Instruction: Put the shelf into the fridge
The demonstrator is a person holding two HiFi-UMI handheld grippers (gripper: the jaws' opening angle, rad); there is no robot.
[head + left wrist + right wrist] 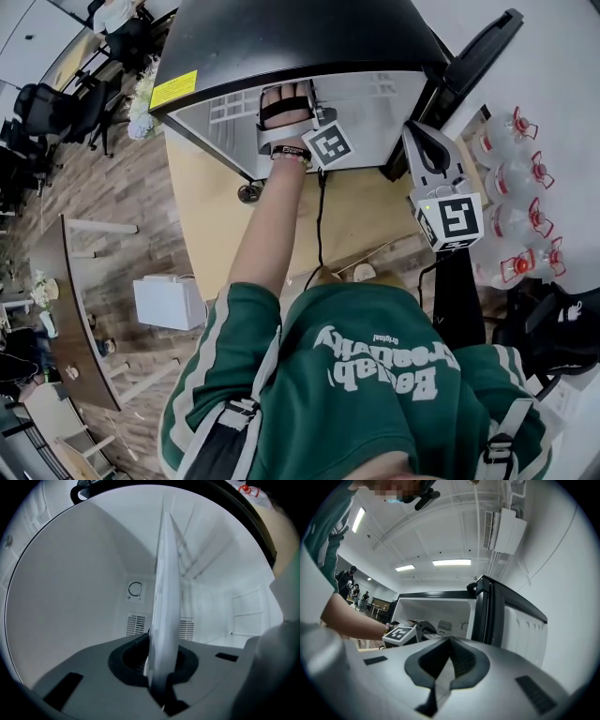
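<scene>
Left gripper point(161, 677) was clamped on the shelf point(166, 597), held edge-on well inside the fridge point(70, 597). Right gripper point(440, 667) sat pinched together, empty, outside. A thin-edge grip like that could've let it swivel and miss the rails point(206, 555). Yellow sticker point(174, 90) on the fridge was too small to read.

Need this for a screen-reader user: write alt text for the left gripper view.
The left gripper is clamped on the edge of a white shelf, which is seen edge-on and stands upright up the middle of the frame. Around it is the white inside of the fridge, with a round dial and vent slots on the back wall.
</scene>
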